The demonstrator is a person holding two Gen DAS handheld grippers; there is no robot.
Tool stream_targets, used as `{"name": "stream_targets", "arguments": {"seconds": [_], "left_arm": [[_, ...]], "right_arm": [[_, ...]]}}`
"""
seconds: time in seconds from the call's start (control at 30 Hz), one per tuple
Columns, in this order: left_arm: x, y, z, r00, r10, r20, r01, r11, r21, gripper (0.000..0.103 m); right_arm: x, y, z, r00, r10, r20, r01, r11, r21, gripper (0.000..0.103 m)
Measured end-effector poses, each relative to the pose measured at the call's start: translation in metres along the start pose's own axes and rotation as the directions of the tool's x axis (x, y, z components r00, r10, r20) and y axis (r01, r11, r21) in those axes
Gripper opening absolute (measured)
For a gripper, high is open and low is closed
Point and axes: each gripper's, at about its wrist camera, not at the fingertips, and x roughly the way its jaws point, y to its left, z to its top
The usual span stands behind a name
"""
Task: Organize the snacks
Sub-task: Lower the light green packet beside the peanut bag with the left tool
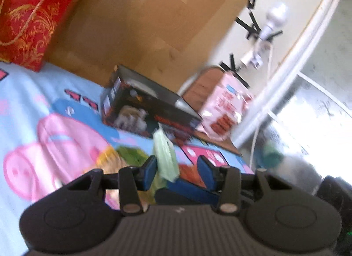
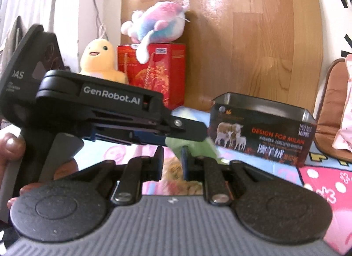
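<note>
In the left wrist view, the left gripper (image 1: 177, 168) has its blue-padded fingers spread apart, and a pale green snack packet (image 1: 165, 157) hangs between them, closer to the left pad; whether it touches that pad is unclear through the blur. The blue fingers of the right gripper (image 1: 191, 190) cross low beneath it. In the right wrist view, the left gripper's black body marked GenRobot.AI (image 2: 111, 97) lies across the frame just ahead, and the green packet sits at its tip, above the right gripper (image 2: 173, 161). Whether the right one's fingers are pinching the packet cannot be told. Below everything lies a cartoon pig bedspread (image 1: 33, 102). Farther on stands an open black tin box (image 2: 261, 128) printed with sheep, just right of the packet. A pink snack bag (image 1: 224, 106) leans beyond the box to the right. At the far left a red gift box (image 2: 151, 71) carries a pastel plush toy (image 2: 158, 22), a yellow plush (image 2: 99, 60) beside it, against a wooden headboard (image 1: 154, 25).
</note>
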Motion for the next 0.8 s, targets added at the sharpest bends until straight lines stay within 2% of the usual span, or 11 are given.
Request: {"name": "stream_targets", "arguments": {"seconds": [0.17, 0.2, 0.23, 0.37, 0.53, 0.67, 0.73, 0.8], "left_arm": [[-0.018, 0.001, -0.014, 1.000, 0.017, -0.009, -0.017, 1.000, -0.018, 0.041], [-0.023, 0.004, -0.015, 1.000, 0.031, -0.001, -0.031, 0.999, -0.027, 0.041], [-0.028, 0.009, -0.015, 0.999, 0.043, 0.008, -0.043, 0.998, -0.041, 0.041], [-0.043, 0.028, -0.013, 0.996, 0.086, 0.035, -0.082, 0.990, -0.118, 0.041], [-0.042, 0.034, -0.010, 0.993, 0.115, 0.030, -0.110, 0.985, -0.133, 0.041], [-0.036, 0.031, -0.015, 0.994, 0.111, -0.002, -0.111, 0.986, -0.123, 0.052], [-0.036, 0.030, -0.019, 0.994, 0.112, -0.017, -0.113, 0.987, -0.115, 0.053], [-0.035, 0.029, -0.024, 0.993, 0.114, -0.037, -0.117, 0.987, -0.110, 0.054]], "right_arm": [[-0.016, 0.011, -0.019, 0.997, 0.052, -0.063, -0.052, 0.999, 0.004, 0.021], [-0.018, 0.013, -0.022, 0.996, 0.053, -0.074, -0.053, 0.999, 0.000, 0.026], [-0.020, 0.015, -0.026, 0.996, 0.042, -0.084, -0.043, 0.999, -0.007, 0.031], [-0.027, 0.007, -0.037, 0.994, 0.003, -0.111, 0.000, 1.000, 0.023, 0.035], [-0.032, -0.009, -0.043, 0.993, -0.031, -0.114, 0.042, 0.995, 0.090, 0.042], [-0.031, -0.010, -0.045, 0.992, -0.024, -0.121, 0.036, 0.995, 0.097, 0.046], [-0.031, -0.010, -0.045, 0.993, -0.013, -0.119, 0.023, 0.996, 0.086, 0.053], [-0.029, -0.008, -0.044, 0.993, -0.004, -0.121, 0.012, 0.998, 0.064, 0.054]]}}
